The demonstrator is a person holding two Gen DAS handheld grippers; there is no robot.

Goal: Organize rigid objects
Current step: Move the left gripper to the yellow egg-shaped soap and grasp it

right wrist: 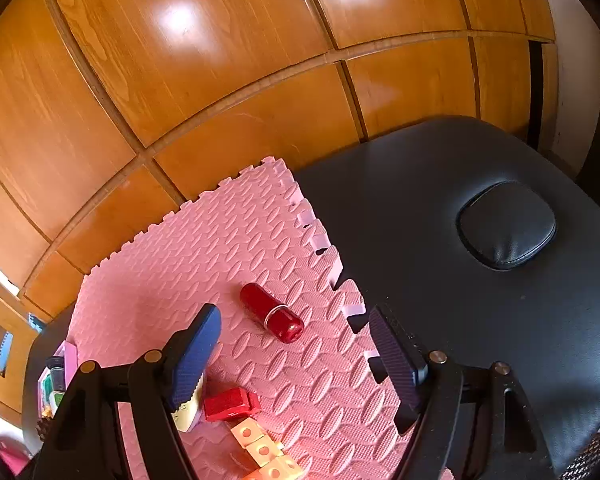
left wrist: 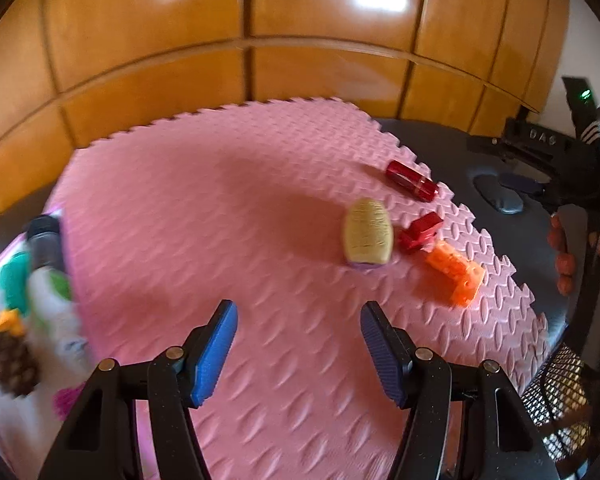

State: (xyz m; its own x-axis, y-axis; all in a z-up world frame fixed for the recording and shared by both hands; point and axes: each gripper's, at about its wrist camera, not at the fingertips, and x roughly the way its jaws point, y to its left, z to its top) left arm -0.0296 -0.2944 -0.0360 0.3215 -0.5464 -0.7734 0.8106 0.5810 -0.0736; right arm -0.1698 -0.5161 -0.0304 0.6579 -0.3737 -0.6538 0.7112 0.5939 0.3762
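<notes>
While a tray (left wrist: 4, 364) at the bench's left edge already holds several things, four remain near the pink mat's (left wrist: 228, 216) right edge: lipstick (right wrist: 271, 313), red block (right wrist: 231, 403), orange brick (left wrist: 456, 272) and yellow piece (left wrist: 367, 234), with both left tongs (left wrist: 298, 352) and right tongs (right wrist: 296, 356) released, empty.

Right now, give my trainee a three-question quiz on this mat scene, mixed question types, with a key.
1. True or false: the left gripper holds the yellow ridged object.
2. Which object lies nearest the black padded surface? A) red cylinder B) pinecone C) yellow ridged object
3. Fill in: the loose objects rest on a ____ foam mat.

Key: 1 false, its fingers are open and empty; 2 A; 3 pink.
</notes>
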